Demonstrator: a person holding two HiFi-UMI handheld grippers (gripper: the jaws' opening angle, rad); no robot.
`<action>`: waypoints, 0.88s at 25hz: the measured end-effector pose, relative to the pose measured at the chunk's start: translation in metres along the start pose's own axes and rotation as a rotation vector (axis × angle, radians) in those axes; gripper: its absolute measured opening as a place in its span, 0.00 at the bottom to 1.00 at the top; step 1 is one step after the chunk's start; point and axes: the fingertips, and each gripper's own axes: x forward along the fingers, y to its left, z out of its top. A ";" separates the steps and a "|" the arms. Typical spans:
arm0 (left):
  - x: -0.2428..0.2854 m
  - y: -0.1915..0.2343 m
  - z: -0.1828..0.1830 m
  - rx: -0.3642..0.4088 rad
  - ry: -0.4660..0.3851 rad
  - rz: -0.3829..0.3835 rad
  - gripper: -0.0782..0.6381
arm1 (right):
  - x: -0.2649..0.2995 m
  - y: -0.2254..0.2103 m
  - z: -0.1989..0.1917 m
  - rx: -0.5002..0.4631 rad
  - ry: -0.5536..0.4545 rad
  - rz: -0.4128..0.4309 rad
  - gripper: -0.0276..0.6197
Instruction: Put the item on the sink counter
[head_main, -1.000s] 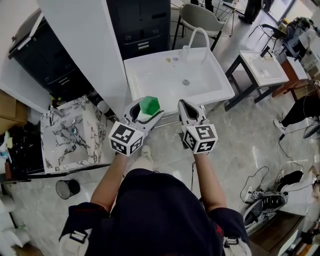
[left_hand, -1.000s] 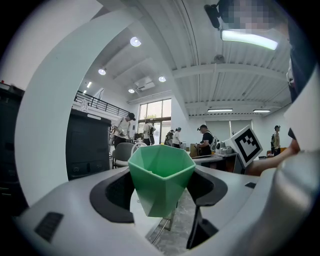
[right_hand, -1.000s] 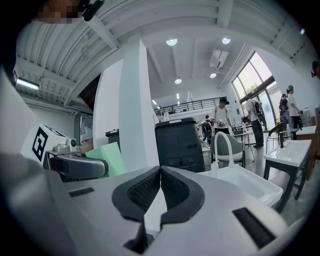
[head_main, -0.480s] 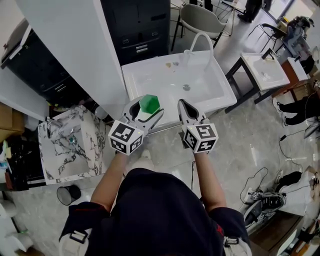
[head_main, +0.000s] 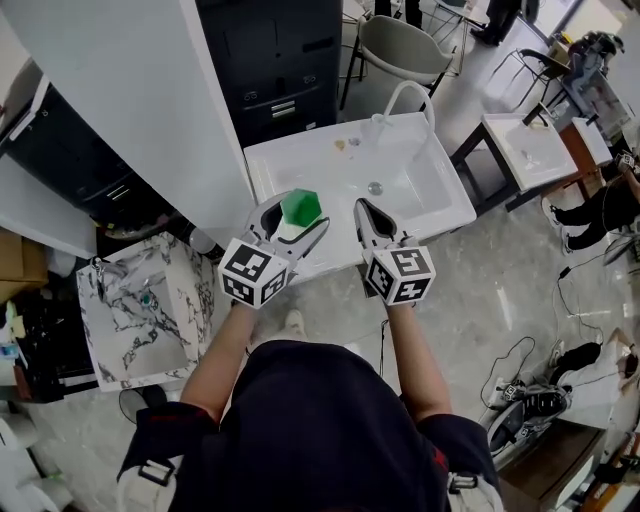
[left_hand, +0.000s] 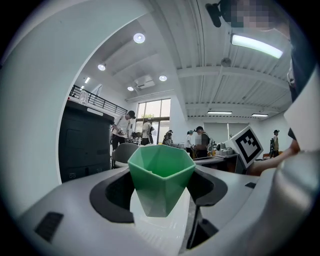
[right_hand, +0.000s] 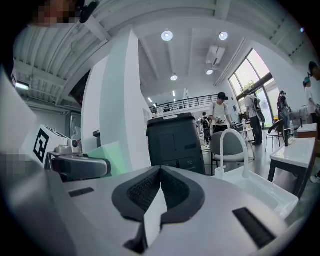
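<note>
The white sink counter (head_main: 432, 203) stands on dark legs on a pale, veined tile floor (head_main: 500, 285); its basin is bare but for the drain (head_main: 375, 187); a curved white faucet (head_main: 392, 100) rises from the back rim, and a couple of small bits (head_main: 345, 143) lie on that rim just beside it; to the left a marble-patterned sink unit (head_main: 125, 315) sits low, near the floor; to the right a second white sink (head_main: 525, 150) rests on a black frame; loose cables (head_main: 515, 352) trail over the tiles.
</note>
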 end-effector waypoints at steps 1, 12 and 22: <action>0.001 0.004 0.002 0.000 -0.001 -0.004 0.56 | 0.004 0.001 0.001 0.000 0.000 -0.002 0.10; 0.016 0.032 0.000 -0.010 -0.002 -0.051 0.56 | 0.033 0.000 0.003 0.015 0.004 -0.047 0.10; 0.010 0.051 -0.013 -0.028 0.008 -0.071 0.56 | 0.057 0.010 -0.005 0.022 0.007 -0.065 0.10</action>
